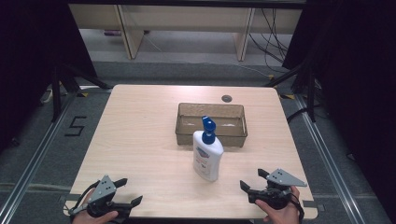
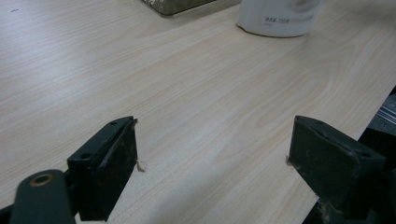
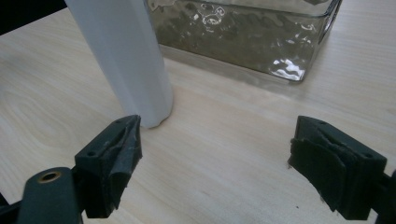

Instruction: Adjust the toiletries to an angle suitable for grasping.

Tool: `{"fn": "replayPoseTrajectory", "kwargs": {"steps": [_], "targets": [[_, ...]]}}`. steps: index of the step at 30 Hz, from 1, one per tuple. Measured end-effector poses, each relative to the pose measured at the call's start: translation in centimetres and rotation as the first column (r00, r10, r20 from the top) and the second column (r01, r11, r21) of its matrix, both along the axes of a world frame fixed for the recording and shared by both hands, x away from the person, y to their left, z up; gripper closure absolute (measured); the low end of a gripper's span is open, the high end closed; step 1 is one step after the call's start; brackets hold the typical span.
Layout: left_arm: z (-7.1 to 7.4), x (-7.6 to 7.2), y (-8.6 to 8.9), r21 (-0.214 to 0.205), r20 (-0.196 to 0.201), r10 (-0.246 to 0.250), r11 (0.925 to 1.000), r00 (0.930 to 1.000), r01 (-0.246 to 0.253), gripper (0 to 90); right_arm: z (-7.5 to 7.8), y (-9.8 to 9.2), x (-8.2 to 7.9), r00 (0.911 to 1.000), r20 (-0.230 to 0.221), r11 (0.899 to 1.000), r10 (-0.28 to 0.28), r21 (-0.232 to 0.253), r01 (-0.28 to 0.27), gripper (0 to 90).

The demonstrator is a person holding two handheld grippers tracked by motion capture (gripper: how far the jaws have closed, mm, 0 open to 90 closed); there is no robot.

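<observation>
A white pump bottle [image 1: 208, 156] with a blue pump head stands upright on the wooden table [image 1: 140, 140], just in front of a clear smoky plastic bin [image 1: 211, 124]. My left gripper [image 1: 128, 191] rests at the front left edge, open with nothing between its jaws; its own view has the bottle's base [image 2: 279, 17] far ahead. My right gripper [image 1: 252, 179] sits at the front right, open and empty, a short way from the bottle. The right gripper view has the bottle [image 3: 126, 60] ahead to the left and the bin [image 3: 243, 35] behind it.
A small round cable hole [image 1: 227, 98] lies near the table's far edge. Dark curtains and stand legs flank the table; a floor mark "5" [image 1: 74, 126] is at the left. Desk legs and cables stand beyond the far edge.
</observation>
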State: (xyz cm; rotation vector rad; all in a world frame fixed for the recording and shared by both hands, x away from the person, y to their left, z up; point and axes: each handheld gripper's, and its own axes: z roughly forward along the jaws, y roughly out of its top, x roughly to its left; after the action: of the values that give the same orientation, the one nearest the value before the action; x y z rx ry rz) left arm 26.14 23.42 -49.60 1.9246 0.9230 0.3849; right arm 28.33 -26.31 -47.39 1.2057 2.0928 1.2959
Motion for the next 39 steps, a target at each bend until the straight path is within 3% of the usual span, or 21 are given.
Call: {"fn": "replayPoseTrajectory", "kwargs": {"steps": [5,7,11,15,17,18,26,28,29,31,35,37,38,39], "targets": [[0.0,0.0,0.0,0.009,0.000,-0.007,0.9999,1.0000,0.007,14.8,0.1,0.1,0.0,1.0000,0.008,1.000,0.002,0.002,-0.002,17.1],[0.0,0.0,0.0,0.009,0.001,-0.007,0.9999,1.0000,0.007,14.8,0.0,0.2,0.0,0.9999,0.009,1.000,0.014,0.025,-0.015,17.1],[0.0,0.0,0.0,0.009,0.001,-0.010,0.9999,1.0000,0.010,14.8,0.2,0.3,0.0,0.9994,0.032,1.000,0.010,0.005,-0.010,16.7],[0.0,0.0,-0.1,0.005,-0.002,-0.007,1.0000,1.0000,0.007,14.8,0.5,0.9,-0.2,0.9979,0.046,0.999,0.045,-0.011,-0.045,15.2],[0.0,0.0,0.0,0.012,-0.004,-0.010,0.9999,0.9999,0.010,14.8,0.6,1.3,-0.4,0.9981,0.046,0.999,0.042,0.020,-0.043,15.2],[0.0,0.0,0.0,0.011,-0.004,-0.010,0.9999,0.9999,0.010,14.8,0.7,1.3,-0.3,0.9964,0.062,0.998,0.057,0.001,-0.057,15.2],[0.0,0.0,-0.1,0.011,-0.004,-0.012,0.9999,0.9999,0.012,14.8,1.1,1.7,-0.5,0.9938,0.080,0.997,0.077,0.012,-0.078,15.2],[0.0,0.0,-0.1,0.011,-0.005,-0.011,0.9999,0.9999,0.011,14.8,1.2,2.0,-0.7,0.9961,0.060,0.996,0.066,0.051,-0.069,15.2],[0.0,0.0,0.0,0.013,-0.002,-0.016,0.9998,0.9999,0.016,14.8,1.3,1.9,-0.6,0.9924,0.092,0.996,0.082,0.032,-0.085,15.2],[0.0,0.0,0.0,0.012,-0.003,-0.015,0.9998,0.9999,0.015,14.8,1.4,2.0,-0.6,0.9904,0.108,0.995,0.085,0.041,-0.090,15.2],[0.0,0.0,-0.1,0.012,-0.005,-0.015,0.9998,0.9999,0.015,14.8,1.7,2.1,-0.8,0.9892,0.115,0.994,0.090,0.050,-0.097,15.2],[0.0,0.0,-0.1,0.012,-0.005,-0.015,0.9998,0.9999,0.015,14.8,1.8,2.4,-1.0,0.9921,0.096,0.992,0.081,0.093,-0.090,15.2],[0.0,0.0,-0.1,0.014,-0.005,-0.014,0.9998,0.9999,0.014,14.8,2.0,2.3,-1.1,0.9927,0.081,0.993,0.089,0.075,-0.095,15.2],[0.0,-0.1,-0.1,0.013,-0.006,-0.011,0.9999,0.9999,0.011,14.8,2.1,2.2,-1.0,0.9889,0.107,0.992,0.103,0.068,-0.110,15.3]]}}
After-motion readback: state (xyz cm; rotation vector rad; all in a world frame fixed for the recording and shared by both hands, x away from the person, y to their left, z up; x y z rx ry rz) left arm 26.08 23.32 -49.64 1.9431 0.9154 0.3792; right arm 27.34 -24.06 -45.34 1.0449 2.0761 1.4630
